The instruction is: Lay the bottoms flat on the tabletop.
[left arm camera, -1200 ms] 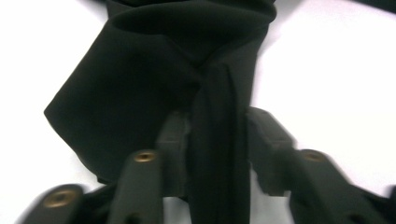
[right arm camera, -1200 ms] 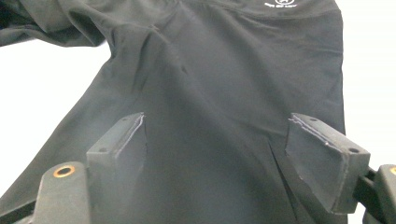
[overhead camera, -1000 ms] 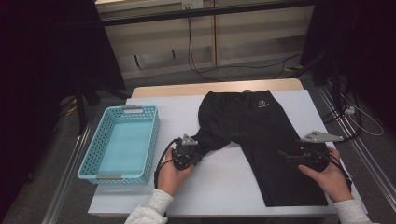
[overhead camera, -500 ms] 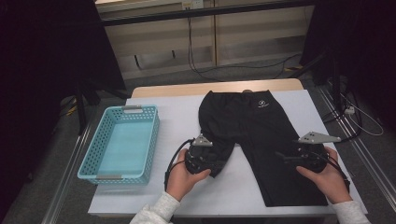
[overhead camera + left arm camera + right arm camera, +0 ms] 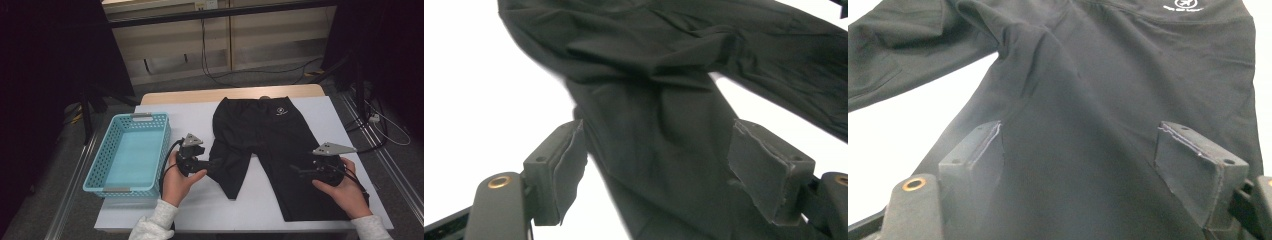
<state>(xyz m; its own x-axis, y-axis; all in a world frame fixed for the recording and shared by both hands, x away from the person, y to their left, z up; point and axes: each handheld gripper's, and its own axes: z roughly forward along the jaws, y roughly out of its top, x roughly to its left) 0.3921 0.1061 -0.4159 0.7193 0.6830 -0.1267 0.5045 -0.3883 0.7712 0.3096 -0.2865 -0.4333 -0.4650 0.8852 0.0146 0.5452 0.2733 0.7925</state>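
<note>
Black pants (image 5: 270, 135) lie flat on the white table (image 5: 200, 210), waistband at the far side with a small white logo (image 5: 280, 112). My left gripper (image 5: 212, 164) is at the left edge of the shorter, rumpled left leg. In the left gripper view its jaws have just been opening, and the left gripper (image 5: 659, 170) stands open with the black cloth (image 5: 664, 125) lying loose between the pads. My right gripper (image 5: 297, 170) hovers over the long right leg. The right gripper (image 5: 1083, 170) stands open above the smooth fabric (image 5: 1108, 100), pressing on nothing.
A light blue plastic basket (image 5: 132, 152) stands empty on the left part of the table, close to my left hand. Beyond the table's far edge are a wooden strip, floor cables and a dark stand at the right.
My left gripper carried the left pant leg rightward, then opened, let the cloth go and drew back to the left. The right gripper has stayed in place.
</note>
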